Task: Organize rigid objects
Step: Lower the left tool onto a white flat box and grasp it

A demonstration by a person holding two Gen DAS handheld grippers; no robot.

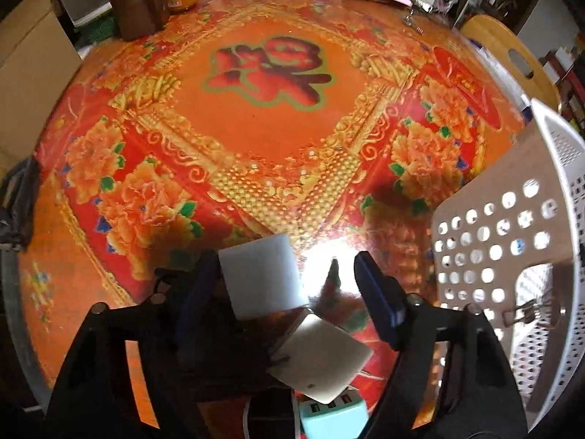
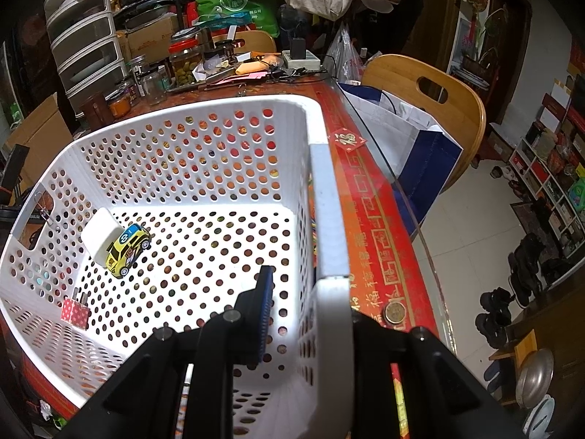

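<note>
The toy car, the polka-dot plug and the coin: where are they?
Toy car (image 2: 128, 248), right wrist view, on its yellow roof.
Polka-dot plug (image 2: 75, 314), right wrist view, on its red body.
Coin (image 2: 394, 312), right wrist view, on its face.

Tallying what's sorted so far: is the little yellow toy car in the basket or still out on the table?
In. The yellow toy car lies on the perforated floor of the white basket, leaning against a white block.
</note>
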